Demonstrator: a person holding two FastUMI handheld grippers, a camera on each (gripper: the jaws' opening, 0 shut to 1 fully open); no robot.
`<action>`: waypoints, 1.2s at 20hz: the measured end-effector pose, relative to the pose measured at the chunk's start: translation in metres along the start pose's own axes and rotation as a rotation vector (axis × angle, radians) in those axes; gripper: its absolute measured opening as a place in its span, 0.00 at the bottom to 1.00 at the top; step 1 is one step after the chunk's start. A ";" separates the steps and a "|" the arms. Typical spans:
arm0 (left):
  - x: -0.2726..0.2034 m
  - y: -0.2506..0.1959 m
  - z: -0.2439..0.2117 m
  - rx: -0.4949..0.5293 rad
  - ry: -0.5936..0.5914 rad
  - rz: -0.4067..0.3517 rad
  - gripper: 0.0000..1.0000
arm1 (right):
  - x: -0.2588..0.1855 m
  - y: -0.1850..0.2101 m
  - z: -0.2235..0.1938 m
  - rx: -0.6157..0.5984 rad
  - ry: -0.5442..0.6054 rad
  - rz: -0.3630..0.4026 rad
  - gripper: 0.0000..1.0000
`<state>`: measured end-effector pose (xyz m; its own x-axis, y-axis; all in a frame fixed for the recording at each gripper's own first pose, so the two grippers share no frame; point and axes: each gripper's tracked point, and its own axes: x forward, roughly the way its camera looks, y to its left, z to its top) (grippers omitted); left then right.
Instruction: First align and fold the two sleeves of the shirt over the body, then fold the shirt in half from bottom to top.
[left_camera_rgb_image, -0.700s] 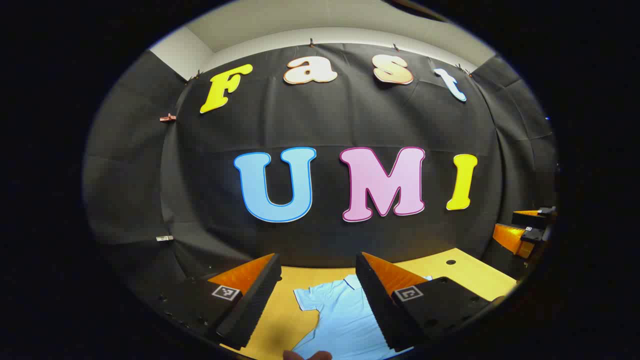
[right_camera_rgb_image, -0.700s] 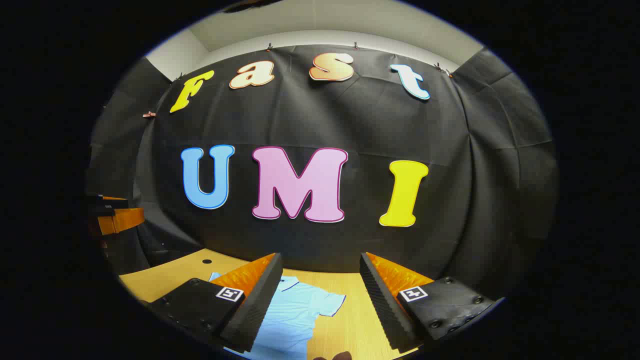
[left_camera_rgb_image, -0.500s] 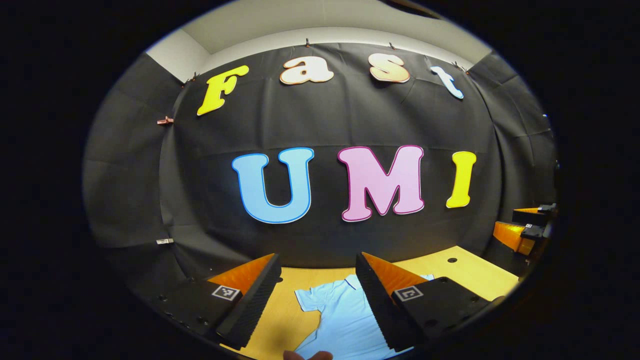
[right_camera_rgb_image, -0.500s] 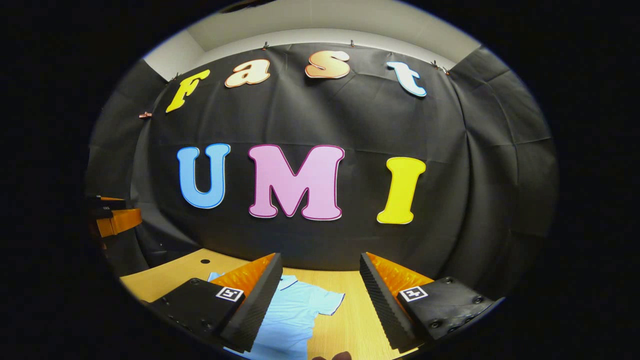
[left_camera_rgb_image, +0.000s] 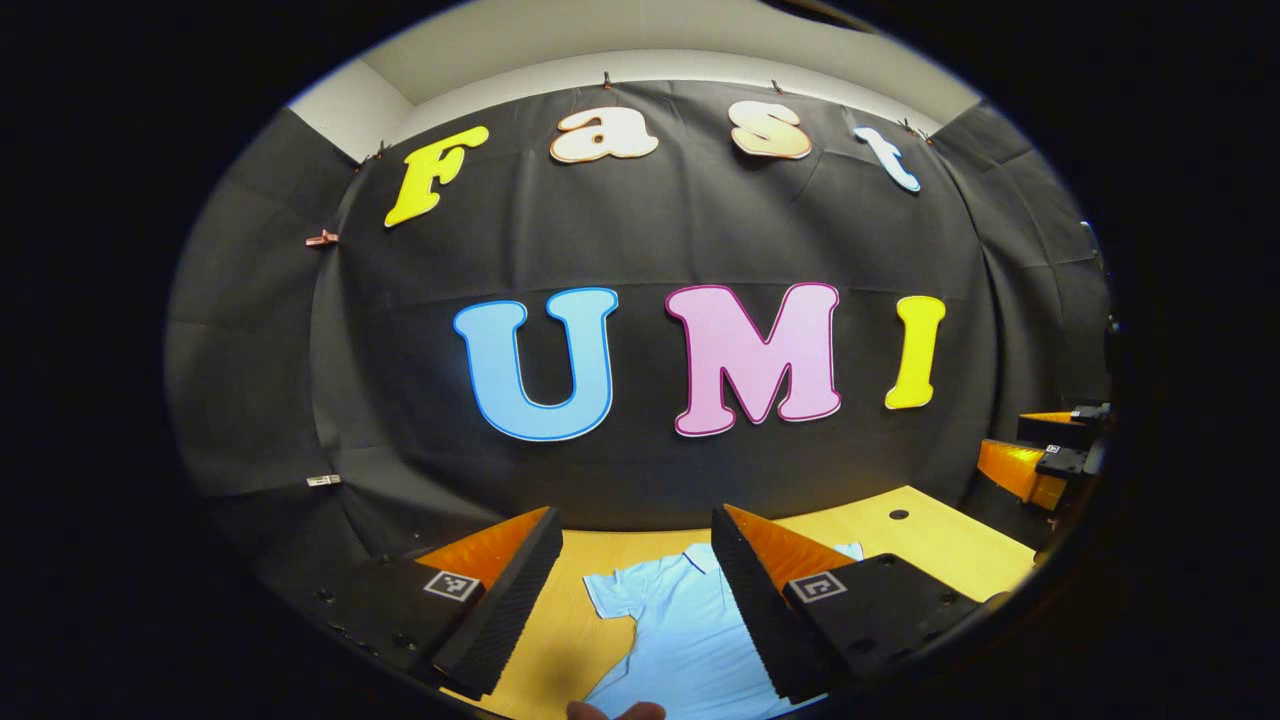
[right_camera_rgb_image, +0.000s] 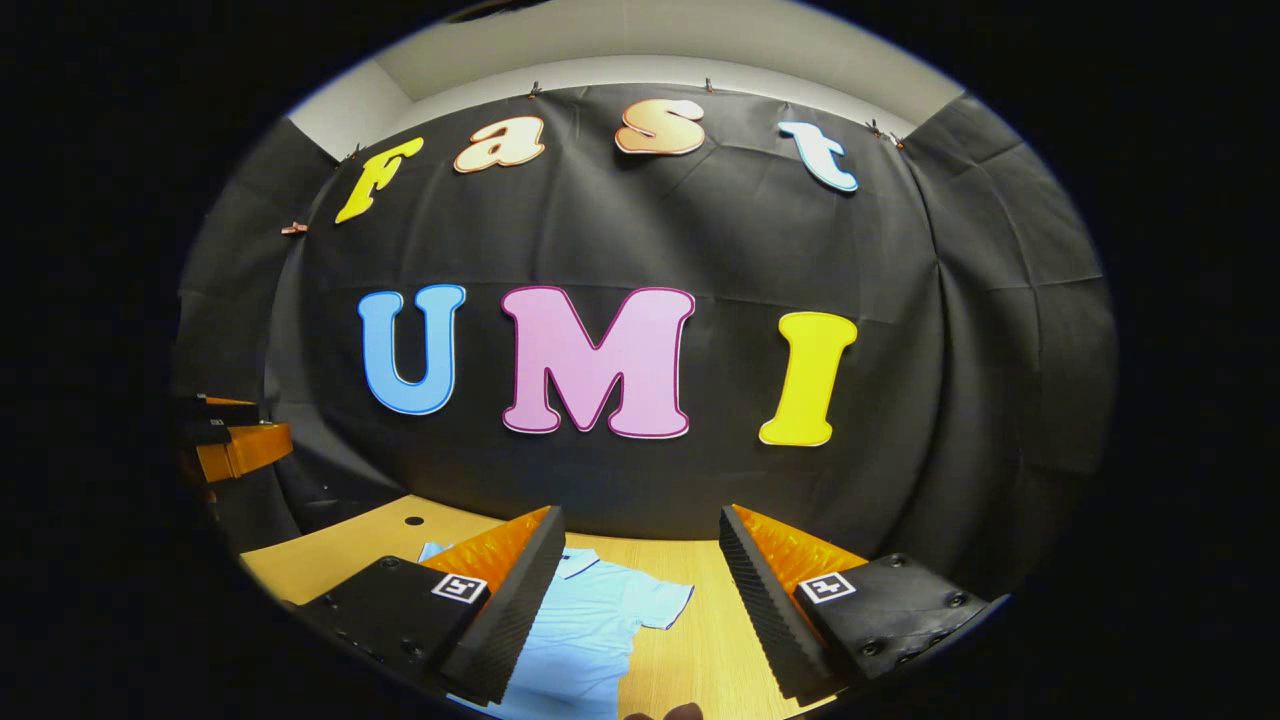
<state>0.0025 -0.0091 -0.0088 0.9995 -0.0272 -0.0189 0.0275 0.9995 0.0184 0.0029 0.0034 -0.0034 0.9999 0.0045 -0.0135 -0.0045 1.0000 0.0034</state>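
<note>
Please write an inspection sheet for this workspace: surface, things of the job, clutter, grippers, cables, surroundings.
Surface: wooden table, with a small round hole near its far edge.
Job's things: light blue shirt lying flat on the table, collar toward the wall; both short sleeves spread out, the left sleeve and the right sleeve not yet folded.
Clutter: nothing seen.
Grippers: left gripper open, raised above the shirt, holding nothing; right gripper open, raised above the shirt, holding nothing.
Cables: nothing seen.
Surroundings: black cloth wall behind the table, fixed with small clips; pale wall strip above the cloth.
</note>
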 end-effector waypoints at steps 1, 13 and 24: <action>0.001 0.000 0.001 0.001 0.001 0.001 0.96 | 0.001 0.001 -0.001 0.000 0.002 0.000 0.96; -0.004 0.006 -0.014 0.009 0.036 0.031 0.96 | 0.104 -0.026 -0.102 0.096 0.278 -0.029 0.97; -0.012 0.003 -0.046 0.025 0.107 0.051 0.96 | 0.222 -0.060 -0.303 0.251 0.671 -0.140 0.97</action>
<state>-0.0100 -0.0049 -0.0544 0.9919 0.0277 -0.1242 -0.0220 0.9987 0.0468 0.2213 -0.0543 -0.3093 0.7669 -0.0423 -0.6404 0.2070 0.9608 0.1845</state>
